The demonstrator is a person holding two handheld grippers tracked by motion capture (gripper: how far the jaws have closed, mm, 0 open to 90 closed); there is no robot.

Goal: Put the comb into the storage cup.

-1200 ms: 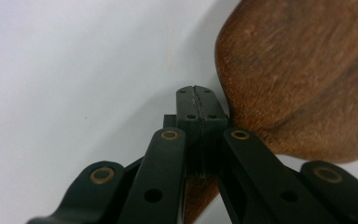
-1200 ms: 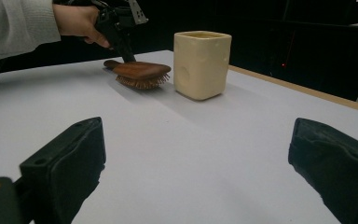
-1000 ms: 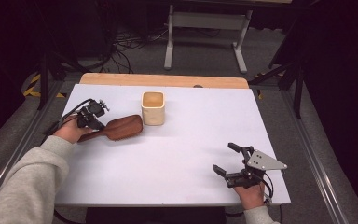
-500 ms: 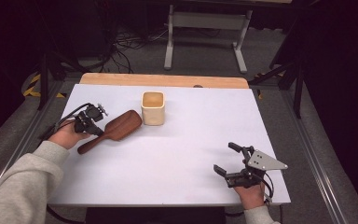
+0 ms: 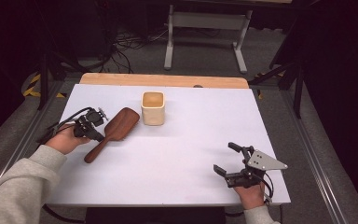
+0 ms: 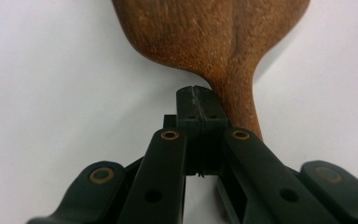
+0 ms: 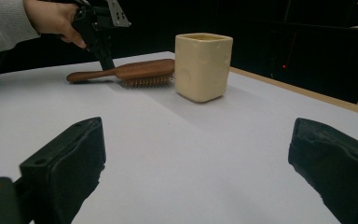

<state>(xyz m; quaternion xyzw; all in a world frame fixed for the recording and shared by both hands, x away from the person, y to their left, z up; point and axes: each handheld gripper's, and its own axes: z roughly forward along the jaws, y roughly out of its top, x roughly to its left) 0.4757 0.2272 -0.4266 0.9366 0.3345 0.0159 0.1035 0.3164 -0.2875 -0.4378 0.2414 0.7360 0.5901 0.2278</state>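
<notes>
Left gripper fingers pressed together, tips meeting with no gap, nothing between them. In the left gripper view they sit just beside the hairbrush neck, where the handle widens into the head; touching or not, cannot tell. Right gripper fingers wide apart, empty, low over the bare white surface.

Hairbrush: dark brown wood, oval head, lying on the surface at the left-center of the high view, head toward the upper right, handle toward the lower left. Right gripper view shows it bristles down. Cream square-sided cup stands upright just beside the brush head, upper center of the high view, open top, apart from the brush.

Left hand with grey sleeve comes in from the lower left, gripper angled down at the brush handle. Right hand at the lower right edge, gripper pointing left and up-frame, grey three-cornered plate on top.
</notes>
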